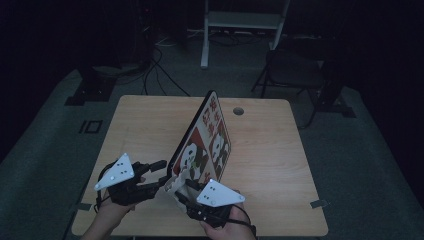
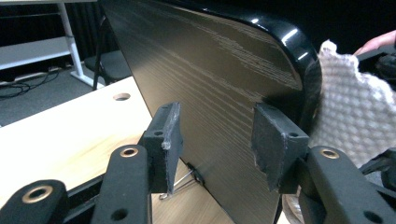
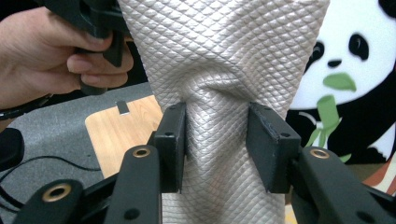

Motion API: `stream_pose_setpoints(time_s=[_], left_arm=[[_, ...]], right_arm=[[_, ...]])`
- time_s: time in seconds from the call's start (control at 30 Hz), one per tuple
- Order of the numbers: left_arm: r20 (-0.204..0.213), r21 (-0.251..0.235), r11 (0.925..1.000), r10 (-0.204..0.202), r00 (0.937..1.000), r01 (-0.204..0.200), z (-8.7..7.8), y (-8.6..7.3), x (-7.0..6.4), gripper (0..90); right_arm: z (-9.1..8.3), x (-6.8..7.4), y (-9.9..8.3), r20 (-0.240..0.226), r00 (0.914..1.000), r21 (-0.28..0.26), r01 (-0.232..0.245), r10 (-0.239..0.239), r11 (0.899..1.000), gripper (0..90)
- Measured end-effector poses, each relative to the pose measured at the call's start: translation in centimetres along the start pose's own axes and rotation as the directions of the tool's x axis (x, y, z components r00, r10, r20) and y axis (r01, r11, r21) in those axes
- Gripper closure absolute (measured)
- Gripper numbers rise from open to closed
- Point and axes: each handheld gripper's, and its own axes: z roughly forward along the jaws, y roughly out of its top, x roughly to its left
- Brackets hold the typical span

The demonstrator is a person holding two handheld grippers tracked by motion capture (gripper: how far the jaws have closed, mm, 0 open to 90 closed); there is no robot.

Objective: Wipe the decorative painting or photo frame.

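Nearest the person, the right gripper (image 1: 192,196) pinches a pale quilted cloth (image 3: 224,70) between its two pads (image 3: 173,140). The cloth bunches into a waist exactly where the pads squeeze it, then fans out wide above them and hangs down below them. Just past the cloth, on the right of those pads, sits the painted face of a tray (image 1: 212,140) with a panda (image 3: 345,79) chewing green leaves. On the left of the pads, farther off, the person's left hand (image 3: 44,56) grips the handle of the other gripper.

The left gripper (image 1: 159,175) stands at the tray's back. Its pads (image 2: 164,140) are spread apart, and the dark wood-grain back of the tray (image 2: 210,93) lies across the gap between them. The right-hand pad sits against the tray's lower corner near the glossy rim; the left-hand pad looks close to the surface, but I cannot tell whether it touches. Beyond the right-hand pad, the cloth (image 2: 345,107) peeks round the tray's edge.

From the high view, the tray stands tilted on its edge on the wooden table (image 1: 280,165), its near corner between the two grippers, the cloth (image 1: 175,184) bunched at that corner. Farther along the table, past the tray's top, is a round hole (image 1: 238,110).
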Motion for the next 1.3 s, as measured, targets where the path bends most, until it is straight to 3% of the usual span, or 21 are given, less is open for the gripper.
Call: stream_pose_setpoints(time_s=[0.23,0.67,0.97,1.3], left_arm=[[0.001,0.001,1.0,0.0,1.0,0.0,0.0,0.0,0.0,53.4],[-0.008,-0.001,1.0,-0.005,1.0,0.005,-0.1,0.0,0.2,53.5],[-0.007,-0.002,1.0,-0.008,0.9999,0.008,-0.1,0.0,0.3,53.5],[-0.012,-0.002,0.9999,-0.012,0.9999,0.012,-0.2,0.0,0.4,53.4]], right_arm=[[0.0,0.0,-0.7,0.008,0.9999,0.012,-0.008,0.007,1.0,58.9],[0.7,-0.3,-4.3,0.013,0.9984,0.088,-0.056,0.055,0.995,59.4],[1.1,-0.8,-6.8,0.009,0.9942,0.158,-0.107,0.107,0.982,59.9],[1.5,-1.2,-8.2,0.009,0.9921,0.21,-0.124,0.125,0.97,59.9]])
